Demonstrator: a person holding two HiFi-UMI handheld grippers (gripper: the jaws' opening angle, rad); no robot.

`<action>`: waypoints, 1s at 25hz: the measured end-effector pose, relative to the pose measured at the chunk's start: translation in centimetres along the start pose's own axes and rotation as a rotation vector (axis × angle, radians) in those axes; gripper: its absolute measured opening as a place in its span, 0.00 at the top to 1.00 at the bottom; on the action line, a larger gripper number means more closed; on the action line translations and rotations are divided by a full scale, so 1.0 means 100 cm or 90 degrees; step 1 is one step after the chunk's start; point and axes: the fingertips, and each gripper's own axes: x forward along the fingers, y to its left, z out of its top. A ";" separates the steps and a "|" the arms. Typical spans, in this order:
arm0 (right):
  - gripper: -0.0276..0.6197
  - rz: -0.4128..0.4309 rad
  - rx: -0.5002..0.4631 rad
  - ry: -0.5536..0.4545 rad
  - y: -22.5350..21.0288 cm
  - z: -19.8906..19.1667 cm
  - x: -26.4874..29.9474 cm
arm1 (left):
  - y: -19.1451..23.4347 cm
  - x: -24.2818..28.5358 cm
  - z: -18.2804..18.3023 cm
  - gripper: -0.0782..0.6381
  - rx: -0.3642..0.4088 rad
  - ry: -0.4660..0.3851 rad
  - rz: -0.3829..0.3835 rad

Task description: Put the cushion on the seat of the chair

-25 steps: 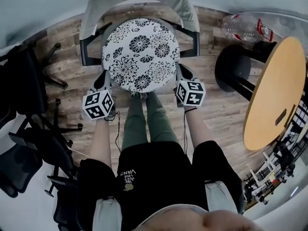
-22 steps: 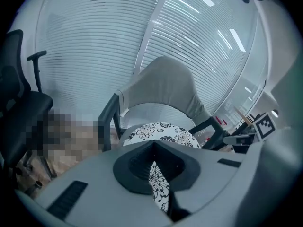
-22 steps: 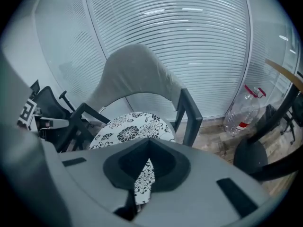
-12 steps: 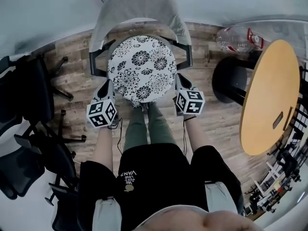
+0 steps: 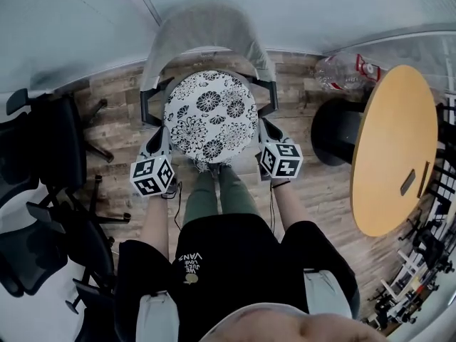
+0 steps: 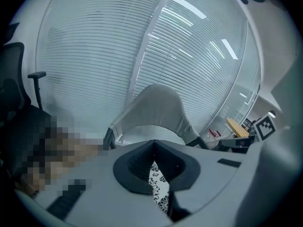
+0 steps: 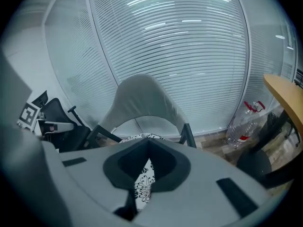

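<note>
A round white cushion [image 5: 210, 115] with black flowers hangs level over the seat of the grey chair [image 5: 206, 27], between its black armrests. My left gripper [image 5: 158, 142] is shut on the cushion's left edge, and my right gripper [image 5: 265, 135] is shut on its right edge. In the left gripper view a strip of the cushion [image 6: 158, 186] sits pinched between the jaws, with the chair back [image 6: 158, 108] beyond. The right gripper view shows the cushion [image 7: 143, 183] clamped the same way in front of the chair back [image 7: 142, 100]. The seat itself is hidden under the cushion.
A round wooden table [image 5: 395, 148] stands at the right beside a black stool [image 5: 336, 130]. A big clear water bottle [image 5: 342, 70] rests on the floor behind them. Black office chairs [image 5: 43, 191] crowd the left. A glass wall with blinds [image 7: 180, 46] runs behind the chair.
Both grippers have risen together with the cushion held between them. The head camera now shows more of the chair back and the wall behind it.
</note>
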 end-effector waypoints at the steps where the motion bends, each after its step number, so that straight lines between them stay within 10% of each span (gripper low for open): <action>1: 0.93 0.003 -0.002 -0.004 0.001 0.005 -0.003 | -0.003 -0.003 0.005 0.88 0.000 -0.006 -0.001; 25: 0.93 0.025 -0.037 -0.153 0.032 0.108 -0.097 | -0.063 -0.079 0.100 0.88 0.038 -0.141 -0.044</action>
